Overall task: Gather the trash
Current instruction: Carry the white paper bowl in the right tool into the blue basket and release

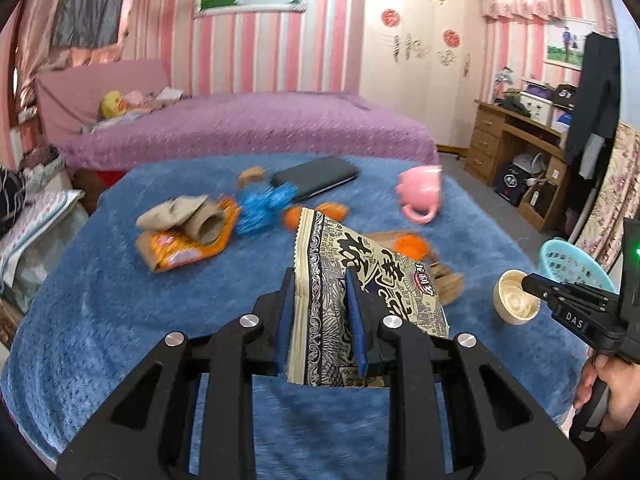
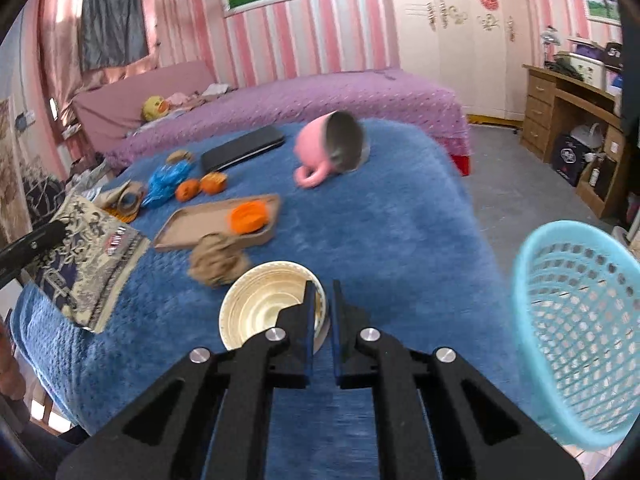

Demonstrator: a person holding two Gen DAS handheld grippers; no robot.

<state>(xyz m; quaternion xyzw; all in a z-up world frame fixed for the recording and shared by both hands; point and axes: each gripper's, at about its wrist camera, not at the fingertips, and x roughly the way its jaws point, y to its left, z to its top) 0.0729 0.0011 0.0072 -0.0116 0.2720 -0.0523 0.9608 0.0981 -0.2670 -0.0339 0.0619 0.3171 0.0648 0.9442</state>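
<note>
My left gripper (image 1: 320, 280) is shut on a cream and navy snack bag (image 1: 384, 280) and holds it above the blue blanket; the bag also shows in the right wrist view (image 2: 96, 256). My right gripper (image 2: 322, 284) is shut on the rim of a cream paper cup (image 2: 264, 304), which also shows in the left wrist view (image 1: 514, 298) beside the right gripper (image 1: 528, 286). A light blue mesh basket (image 2: 576, 332) stands at the right, off the table edge. An orange wrapper with crumpled brown paper (image 1: 188, 228) and a brown paper wad (image 2: 216, 258) lie on the blanket.
A pink mug (image 2: 328, 148) lies on its side at the far end. A black case (image 2: 242, 148), a blue crinkled wrapper (image 2: 168, 178), two oranges (image 2: 200, 188) and a cardboard tray (image 2: 192, 224) with orange peel (image 2: 248, 216) are on the blanket. A purple bed stands behind.
</note>
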